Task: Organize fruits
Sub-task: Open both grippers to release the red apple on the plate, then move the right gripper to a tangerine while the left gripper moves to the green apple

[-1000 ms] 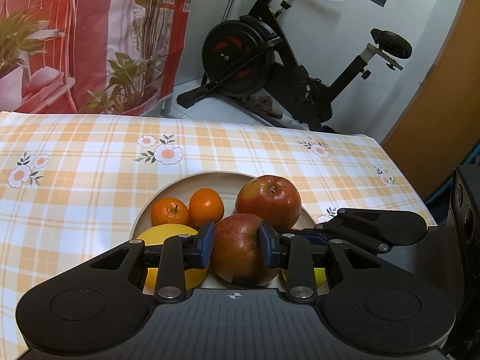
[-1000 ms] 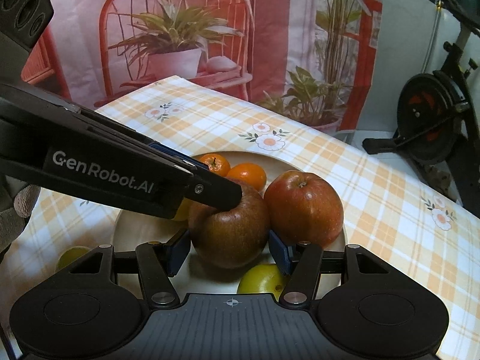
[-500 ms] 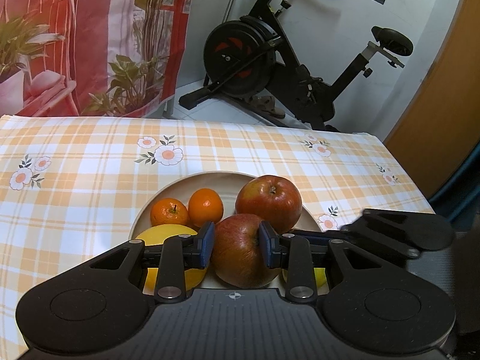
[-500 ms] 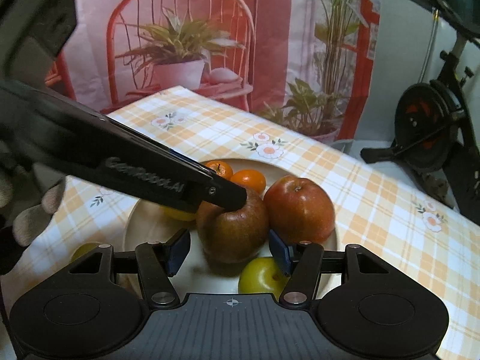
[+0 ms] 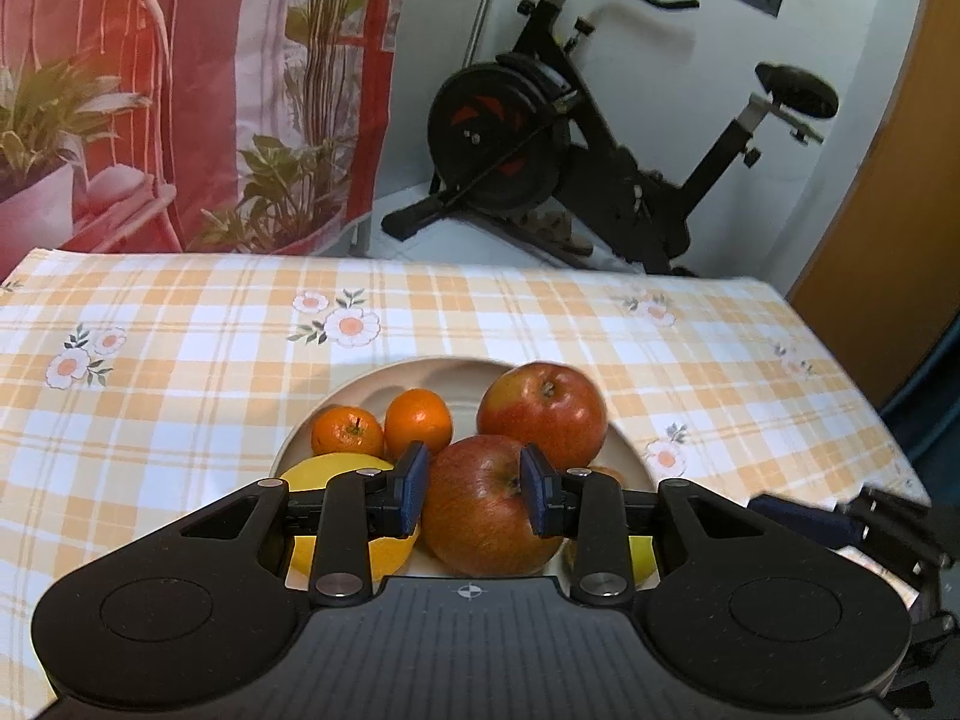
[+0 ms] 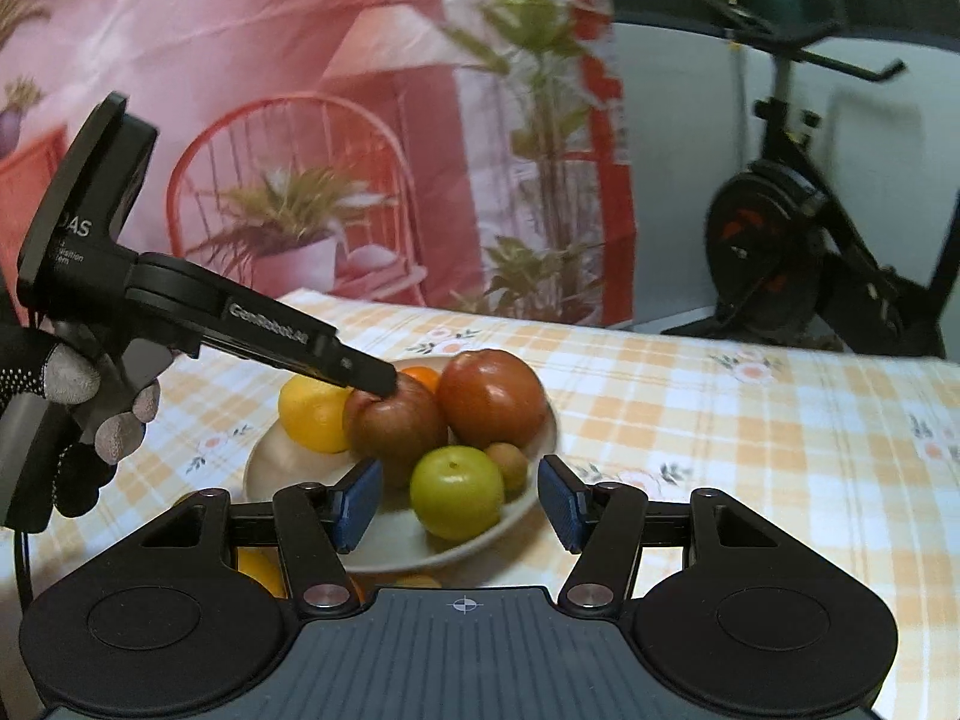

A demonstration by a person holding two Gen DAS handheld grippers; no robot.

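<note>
The left gripper (image 5: pixel 474 495) has its blue pads clamped on both sides of the near apple (image 5: pixel 489 507), a dull red one with yellowish streaks. It sits on the plate (image 5: pixel 627 450) at about 6 o'clock, stem end tipped up and a bit to the right, and it looks taller than it's wide from the left wrist view. From the right wrist view that gripper comes down at a slant from 9 o'clock, gripped by a gloved hand (image 6: pixel 72 414) with grey fingertips.

The right gripper (image 6: pixel 459 501) is just hanging short of the plate, jaws apart with nothing pressed between them; a green plum (image 6: pixel 457 492) only shows in the gap, lying on the plate rim side.

Going further back: a lemon (image 5: pixel 348 516) at 7 o'clock touching the held apple, a second redder apple (image 5: pixel 543 414) at 1 o'clock with its stem dimple facing up, then two small oranges (image 5: pixel 384 429) side by side at 11 o'clock. Everything's on an orange checked tablecloth (image 5: pixel 180 360), and there's an exercise bike (image 5: pixel 576 156) way behind.
</note>
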